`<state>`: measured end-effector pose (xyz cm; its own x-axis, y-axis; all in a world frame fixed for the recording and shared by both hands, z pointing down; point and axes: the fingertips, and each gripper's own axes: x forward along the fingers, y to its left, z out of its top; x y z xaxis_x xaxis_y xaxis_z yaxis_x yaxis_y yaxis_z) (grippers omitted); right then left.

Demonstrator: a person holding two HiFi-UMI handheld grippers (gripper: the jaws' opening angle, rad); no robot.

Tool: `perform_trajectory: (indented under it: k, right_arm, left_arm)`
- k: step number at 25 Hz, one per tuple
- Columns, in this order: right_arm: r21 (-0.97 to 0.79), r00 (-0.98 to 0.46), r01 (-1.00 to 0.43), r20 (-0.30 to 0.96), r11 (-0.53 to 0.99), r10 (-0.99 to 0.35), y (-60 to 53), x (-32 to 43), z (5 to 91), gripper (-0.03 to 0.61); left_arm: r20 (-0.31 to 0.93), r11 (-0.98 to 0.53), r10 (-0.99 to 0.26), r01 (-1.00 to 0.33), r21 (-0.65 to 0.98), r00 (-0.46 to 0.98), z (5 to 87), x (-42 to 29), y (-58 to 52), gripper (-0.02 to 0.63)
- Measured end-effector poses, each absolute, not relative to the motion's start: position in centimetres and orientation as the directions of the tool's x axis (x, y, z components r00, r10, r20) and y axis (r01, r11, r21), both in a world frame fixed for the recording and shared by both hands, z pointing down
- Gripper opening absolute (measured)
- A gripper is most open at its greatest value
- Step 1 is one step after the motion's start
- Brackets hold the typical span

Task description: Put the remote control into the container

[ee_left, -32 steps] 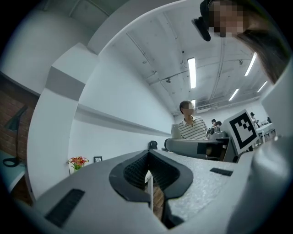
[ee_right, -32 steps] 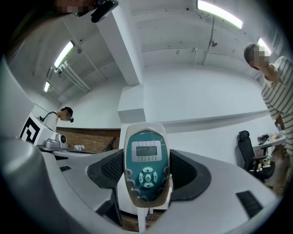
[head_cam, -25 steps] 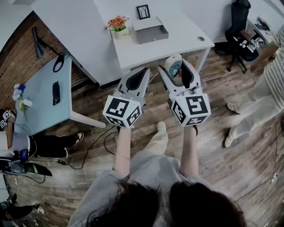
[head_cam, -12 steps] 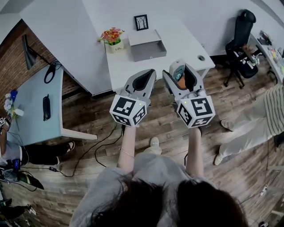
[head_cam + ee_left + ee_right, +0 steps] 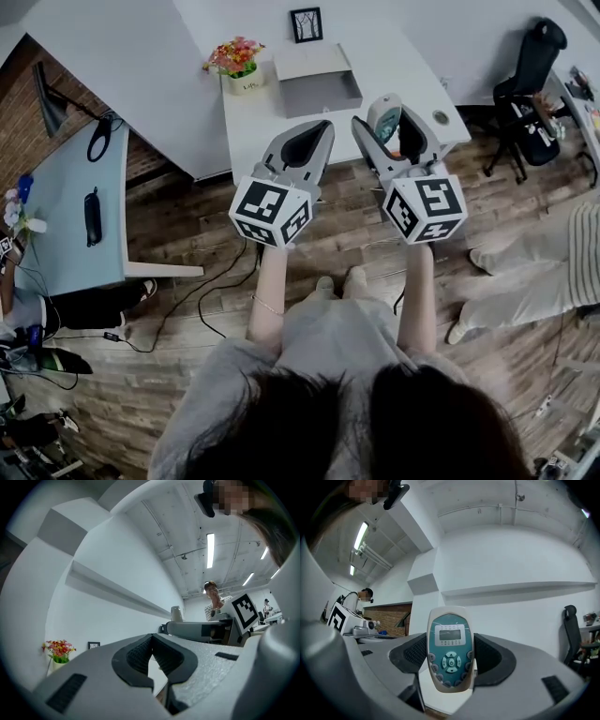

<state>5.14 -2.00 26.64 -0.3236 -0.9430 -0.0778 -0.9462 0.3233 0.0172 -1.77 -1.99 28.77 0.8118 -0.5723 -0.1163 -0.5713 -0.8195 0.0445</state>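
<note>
The remote control (image 5: 382, 114), white with a teal face and a small screen (image 5: 450, 646), stands upright between the jaws of my right gripper (image 5: 386, 122), which is shut on it (image 5: 450, 657). In the head view it hangs over the near edge of the white table (image 5: 253, 122). The container (image 5: 323, 96), a grey open box, sits on that table just beyond and left of the remote. My left gripper (image 5: 317, 129) is held beside the right one, near the table edge. Its jaws meet at the tips with nothing between them (image 5: 151, 641).
A flower pot (image 5: 236, 66) and a small picture frame (image 5: 306, 23) stand on the white table behind the container. A cable hole (image 5: 441, 117) is at its right corner. A blue side table (image 5: 66, 197) is at left, an office chair (image 5: 530, 61) and a person's legs (image 5: 534, 272) at right.
Both grippers have moved forward towards the white table. The remote, still held, now hangs over the table's near edge, closer to the container.
</note>
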Motion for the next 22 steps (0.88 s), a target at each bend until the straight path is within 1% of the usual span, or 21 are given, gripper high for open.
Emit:
perform_trajectory:
  k: [5,11,22]
  right_arm:
    - [0.003,-0.358,-0.933,-0.068,0.359,-0.931,-6.0,5.9,27.3,0.29]
    - [0.005,-0.423,-0.906,-0.064,0.423,-0.904,-12.6,7.3,27.8,0.29]
    - [0.04,-0.532,-0.846,-0.035,0.531,-0.846,-23.3,10.0,27.9,0.29]
  left_arm:
    - [-0.102,-0.796,-0.605,-0.603,0.05,0.79,29.6,-1.5,-5.1,0.003]
    - [-0.083,-0.752,-0.659,-0.658,0.044,0.747,30.3,-0.7,-11.3,0.003]
    - [-0.091,-0.675,-0.737,-0.737,0.045,0.67,30.2,2.0,-21.3,0.003]
